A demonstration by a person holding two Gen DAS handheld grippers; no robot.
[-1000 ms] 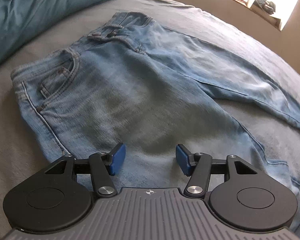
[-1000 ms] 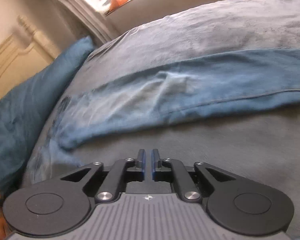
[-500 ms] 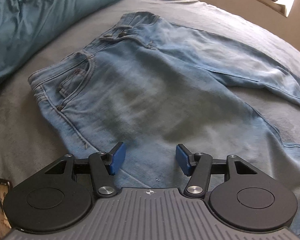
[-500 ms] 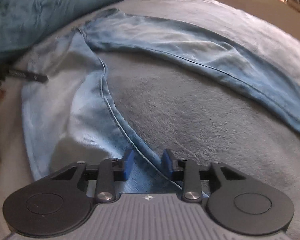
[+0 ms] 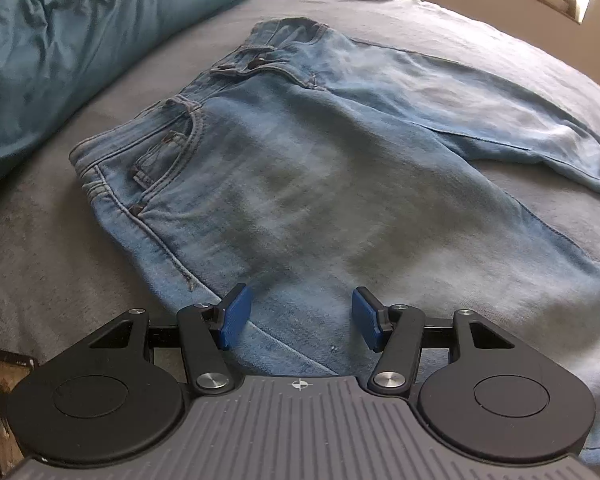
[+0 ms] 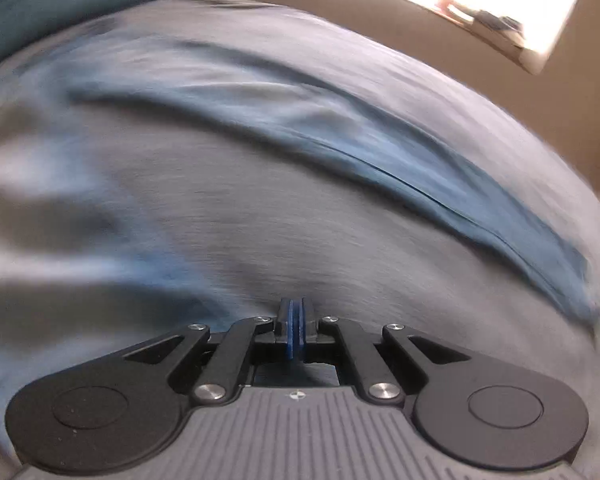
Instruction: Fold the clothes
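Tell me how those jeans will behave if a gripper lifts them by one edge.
The jeans will probably droop and trail: they lie limp, legs splayed across the bed. The thick seams and waistband suggest some weight, so a thin pinch may slip. They should drag rather than slide on that fuzzy cover.

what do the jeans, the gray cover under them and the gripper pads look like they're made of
Jeans: faded light-blue denim, matte, with visible topstitched seams and rivets at the pocket. Cover: gray cloth, seemingly a soft brushed or fleecy weave, going by its fuzzy, dull surface. Left gripper's pads: blue, probably rubber or plastic, with a finely textured face.
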